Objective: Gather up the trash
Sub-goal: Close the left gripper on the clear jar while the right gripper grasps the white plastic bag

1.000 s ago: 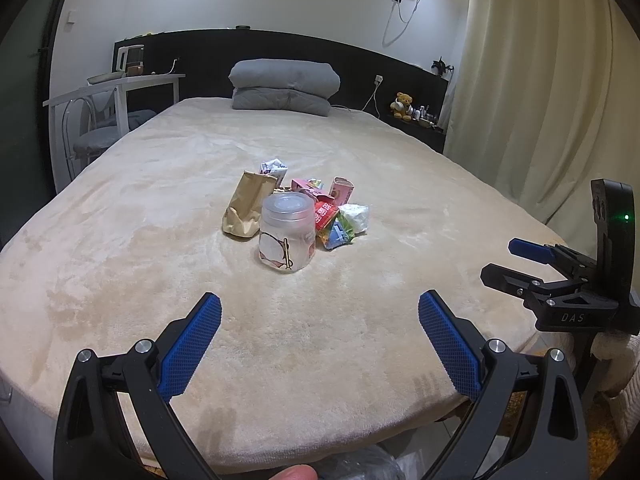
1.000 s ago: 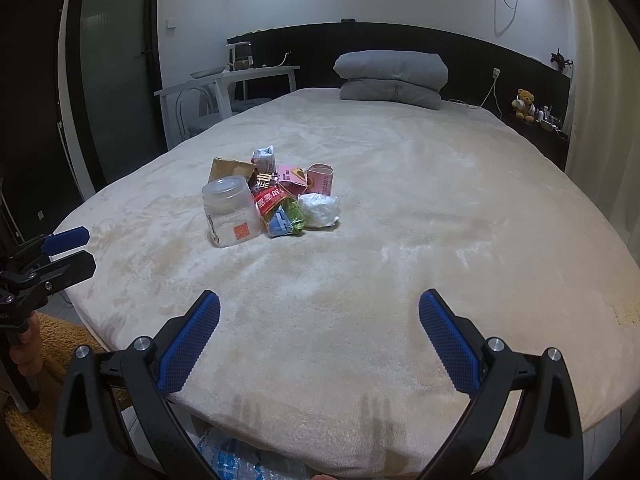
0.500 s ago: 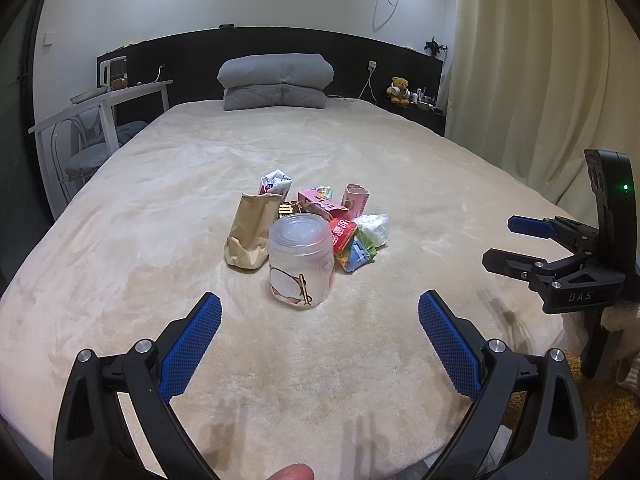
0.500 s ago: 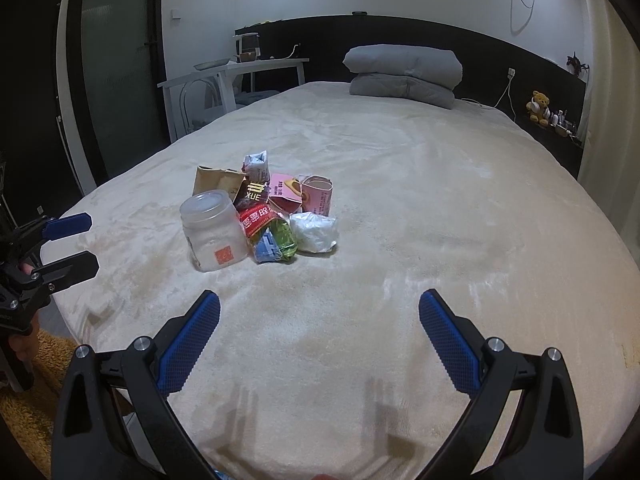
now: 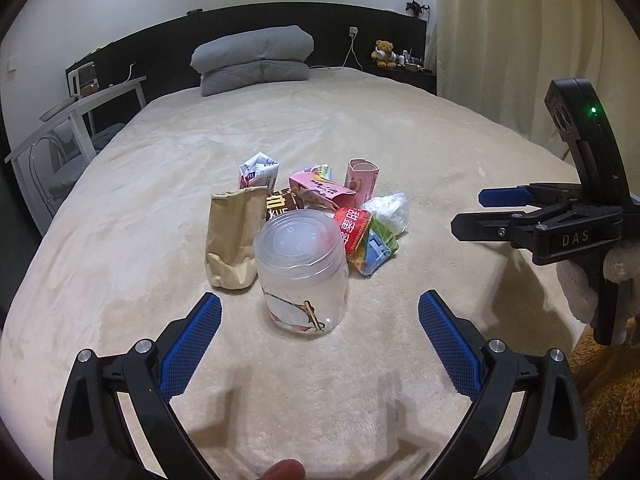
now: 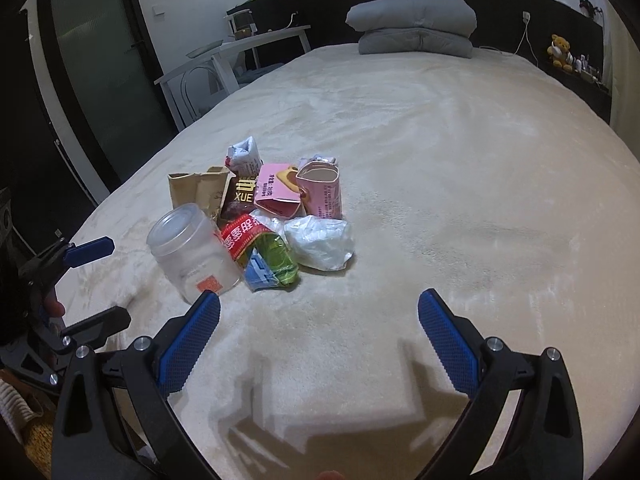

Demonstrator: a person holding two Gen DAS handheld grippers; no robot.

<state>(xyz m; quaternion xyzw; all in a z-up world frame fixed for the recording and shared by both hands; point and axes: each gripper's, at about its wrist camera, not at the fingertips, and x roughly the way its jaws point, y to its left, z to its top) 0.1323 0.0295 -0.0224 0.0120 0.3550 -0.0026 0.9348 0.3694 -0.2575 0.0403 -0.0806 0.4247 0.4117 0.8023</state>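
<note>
A heap of trash sits in the middle of a bed (image 5: 400, 360) covered with a beige plush blanket, and both tongs hover over the near edge with their blue-padded jaws spread wide apart and nothing between them. Going left to right in the left wrist view, the pile begins with a crumpled brown paper bag (image 5: 232, 236) standing upright, with a folded white wrapper (image 5: 258, 170) behind it and a dark brown packet (image 5: 280, 205) tucked at its right side. Next comes a clear plastic jar (image 5: 302, 276), the nearest item, standing upside down just ahead of the left gripper (image 5: 320, 344) and roughly centred on the gap between its fingers, without touching them. Behind and to the right of the jar lie a pink carton (image 5: 320, 192), a red wrapper (image 5: 352, 229), a green and blue packet (image 5: 376, 248), a pink open-topped box (image 5: 362, 178) and a bunched clear plastic bag (image 5: 390, 210). The right gripper (image 6: 320, 344) hangs over bare blanket to the right of the heap; in its view the jar (image 6: 192, 254) lies just ahead of its left finger and the plastic bag (image 6: 320, 242) is ahead, left of centre. At the head of the bed, grey pillows (image 5: 252, 58) are stacked well apart from the pile.
</note>
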